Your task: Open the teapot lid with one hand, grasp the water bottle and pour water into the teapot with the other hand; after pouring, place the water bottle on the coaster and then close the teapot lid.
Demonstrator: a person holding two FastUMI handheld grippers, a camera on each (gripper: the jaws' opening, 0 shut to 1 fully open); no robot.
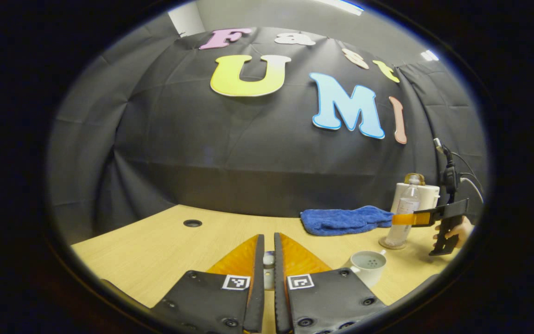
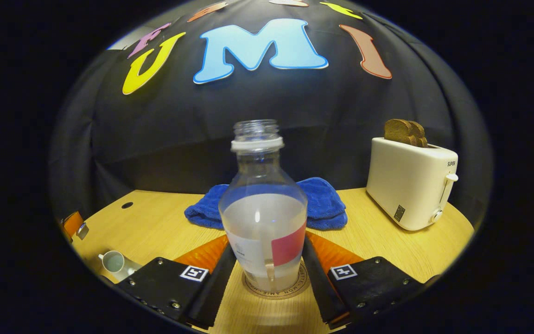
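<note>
In the left gripper view, the left gripper (image 1: 269,264) sits low over the near edge of the desk (image 1: 165,241) with its two fingers drawn almost together. Between them is a small pale object, apparently the teapot lid (image 1: 269,266); it is mostly hidden, so the fingers seem to pinch it, though contact on both sides is hard to confirm. Just beside the gripper stands the teapot (image 1: 368,265), open at the top with its strainer holes showing.

Farther toward the back edge of the desk lies a blue towel (image 1: 343,219). Near the desk's right side, the water bottle (image 1: 402,218) stands upright with the right gripper (image 1: 403,219) around its middle, a hand (image 1: 457,230) behind it on the handle, and a white toaster (image 1: 427,195) beyond.

In the right gripper view, the right gripper (image 2: 267,262) has its fingers spread wide on either side of the water bottle (image 2: 263,218). They stand close to the bottle's lower body, but small gaps seem to remain on both sides. The bottle is uncapped, partly filled, and upright on the round coaster (image 2: 304,285), which lies on the desk (image 2: 387,246) near its front edge. Behind the bottle is the blue towel (image 2: 327,204); toward the right edge stands the toaster (image 2: 410,185) with bread slices (image 2: 405,132) poking up from it. At the far left, the teapot (image 2: 113,262) sits near the desk's edge.
</note>
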